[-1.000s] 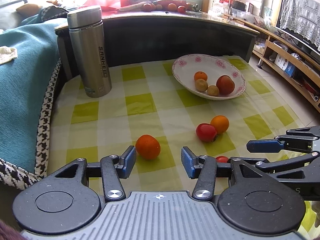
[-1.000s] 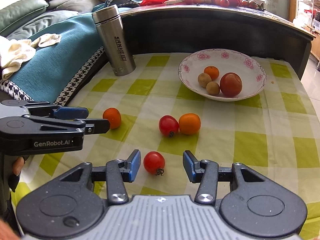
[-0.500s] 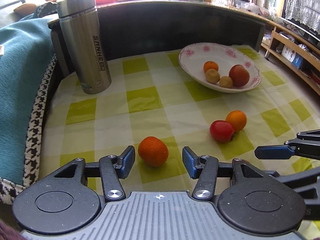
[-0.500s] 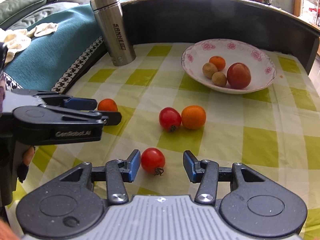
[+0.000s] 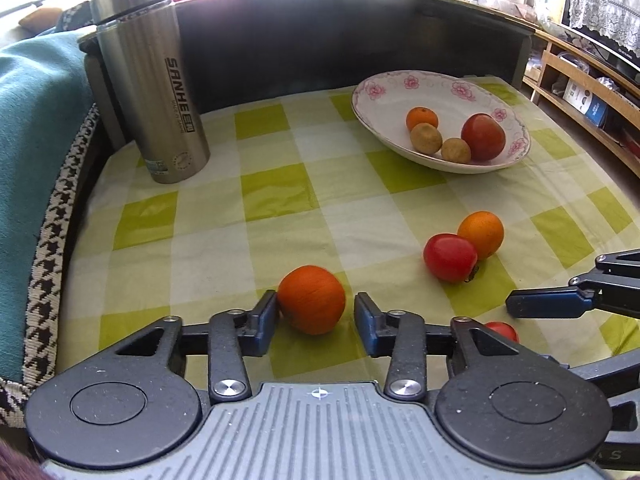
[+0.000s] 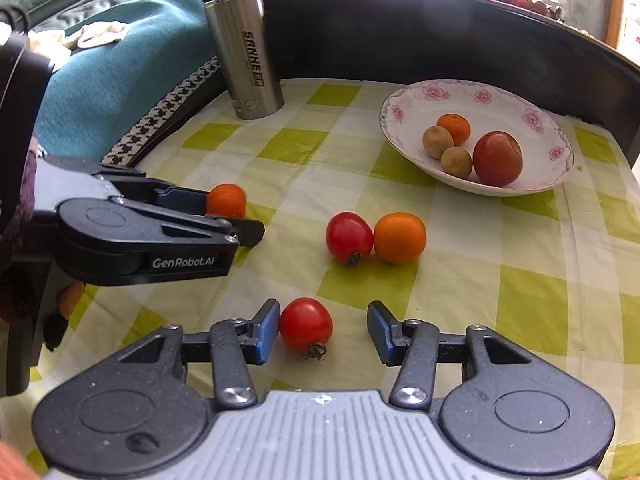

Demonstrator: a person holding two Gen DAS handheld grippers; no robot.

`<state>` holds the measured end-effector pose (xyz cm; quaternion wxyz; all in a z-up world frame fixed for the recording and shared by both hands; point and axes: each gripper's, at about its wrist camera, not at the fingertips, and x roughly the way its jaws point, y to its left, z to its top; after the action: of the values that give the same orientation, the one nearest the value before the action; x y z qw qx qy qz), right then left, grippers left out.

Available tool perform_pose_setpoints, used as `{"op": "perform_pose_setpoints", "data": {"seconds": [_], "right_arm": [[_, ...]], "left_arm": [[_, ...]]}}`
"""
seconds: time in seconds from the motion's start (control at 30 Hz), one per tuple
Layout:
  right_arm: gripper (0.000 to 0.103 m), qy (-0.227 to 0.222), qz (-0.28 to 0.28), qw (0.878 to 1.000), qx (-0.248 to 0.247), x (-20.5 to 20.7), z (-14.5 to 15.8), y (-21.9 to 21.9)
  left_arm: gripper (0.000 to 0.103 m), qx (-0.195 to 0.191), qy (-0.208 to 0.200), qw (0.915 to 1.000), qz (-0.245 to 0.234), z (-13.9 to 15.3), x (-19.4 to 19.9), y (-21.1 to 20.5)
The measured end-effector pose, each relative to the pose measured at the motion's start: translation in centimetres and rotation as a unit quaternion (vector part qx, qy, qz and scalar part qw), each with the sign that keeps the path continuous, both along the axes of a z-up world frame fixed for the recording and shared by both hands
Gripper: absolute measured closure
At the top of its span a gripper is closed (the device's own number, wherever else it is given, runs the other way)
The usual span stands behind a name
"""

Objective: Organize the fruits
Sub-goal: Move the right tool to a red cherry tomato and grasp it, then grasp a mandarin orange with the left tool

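My left gripper [image 5: 316, 318] stands open around a small orange tangerine [image 5: 311, 299] on the checked cloth; the left pad touches the fruit, the right pad stands a little apart. In the right wrist view my right gripper [image 6: 323, 330] is open around a small red tomato [image 6: 306, 323], whose left side meets the left pad. A second tomato [image 6: 349, 237] and an orange [image 6: 400, 237] lie together mid-table. A flowered white bowl [image 6: 404, 98] at the back right holds an orange, a large red fruit and two brown fruits.
A steel flask [image 5: 150, 80] stands at the back left. A teal blanket with a houndstooth edge [image 5: 36, 152] runs along the table's left side. A dark raised counter [image 6: 440, 28] borders the back. Wooden shelves [image 5: 580, 76] are off to the right.
Both grippers have moved forward and lower, so the tangerine now sits between the left fingers and the small tomato between the right fingers. Nothing has been lifted.
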<state>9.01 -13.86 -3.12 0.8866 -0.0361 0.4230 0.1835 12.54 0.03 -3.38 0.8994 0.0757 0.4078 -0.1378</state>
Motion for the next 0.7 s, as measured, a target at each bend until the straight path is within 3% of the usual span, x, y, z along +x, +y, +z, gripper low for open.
{"op": "perform_pose_setpoints", "data": {"seconds": [0.13, 0.27, 0.57, 0.7], "right_arm": [[0.069, 0.000, 0.007, 1.000, -0.005, -0.6, 0.0, 0.2], [0.069, 0.003, 0.001, 1.000, 0.000, -0.8, 0.0, -0.3], [0.069, 0.008, -0.007, 1.000, 0.019, -0.7, 0.0, -1.1], [0.069, 0.007, -0.006, 1.000, 0.020, -0.7, 0.0, -1.2]], "left_arm": [[0.061, -0.001, 0.001, 0.9997, -0.023, 0.0, -0.4, -0.6], [0.063, 0.008, -0.006, 0.9991, -0.042, -0.2, -0.7, -1.4], [0.048, -0.001, -0.012, 0.9996, -0.024, -0.4, 0.4, -1.3], [0.046, -0.002, -0.016, 0.9995, -0.026, -0.4, 0.5, -1.4]]}}
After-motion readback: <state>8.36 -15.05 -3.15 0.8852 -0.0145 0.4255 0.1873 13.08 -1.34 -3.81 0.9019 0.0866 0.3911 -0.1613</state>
